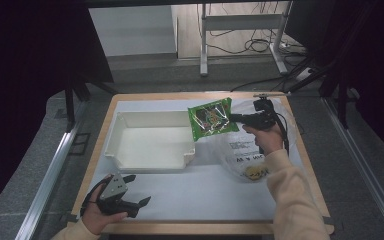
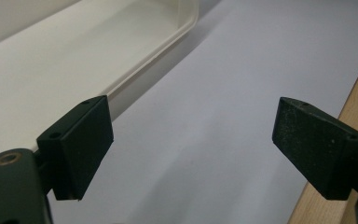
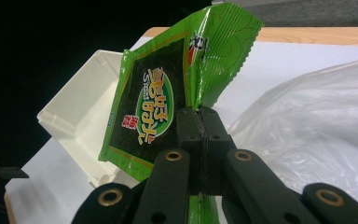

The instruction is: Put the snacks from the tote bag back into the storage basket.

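While the right gripper [image 3: 200, 135] pinched only an edge of the green packet [image 1: 211, 118], held above the white tray's [image 1: 150, 145] right end, it could perhaps slip or swing past the rim; the left gripper [image 2: 191, 149] stood apart, empty

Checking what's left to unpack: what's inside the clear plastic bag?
Inside the clear plastic bag, one small yellowish item shows near its lower end. The person's forearm covers part of the bag.

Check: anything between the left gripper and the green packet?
High view: white bin sits between left gripper and green packet, plus bare white sheet.
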Available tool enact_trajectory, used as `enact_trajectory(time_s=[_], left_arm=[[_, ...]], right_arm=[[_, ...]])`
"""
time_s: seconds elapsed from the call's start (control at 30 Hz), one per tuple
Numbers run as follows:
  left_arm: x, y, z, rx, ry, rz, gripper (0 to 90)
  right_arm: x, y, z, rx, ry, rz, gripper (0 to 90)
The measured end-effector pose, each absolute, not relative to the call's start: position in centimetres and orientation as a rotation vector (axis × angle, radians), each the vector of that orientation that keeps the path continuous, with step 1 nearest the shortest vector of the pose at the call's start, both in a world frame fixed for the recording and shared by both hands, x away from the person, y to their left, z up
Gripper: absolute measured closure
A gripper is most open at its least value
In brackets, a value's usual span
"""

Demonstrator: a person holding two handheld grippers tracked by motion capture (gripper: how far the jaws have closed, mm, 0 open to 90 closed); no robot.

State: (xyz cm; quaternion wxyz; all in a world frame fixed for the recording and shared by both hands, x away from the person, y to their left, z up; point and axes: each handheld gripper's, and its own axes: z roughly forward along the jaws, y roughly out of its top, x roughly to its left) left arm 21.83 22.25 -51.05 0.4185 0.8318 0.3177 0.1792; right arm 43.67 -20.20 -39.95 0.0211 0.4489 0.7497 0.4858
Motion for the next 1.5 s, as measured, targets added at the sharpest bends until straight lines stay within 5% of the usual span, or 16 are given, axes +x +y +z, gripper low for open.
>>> enact_trajectory(time_s=[1.5], left_arm=[[21.8, 22.3, -51.1, 2.095, 0.793, 0.453, 12.5]], right_arm=[[44.6, -14.6, -42.1, 1.396, 2.343, 1.605, 89.4]])
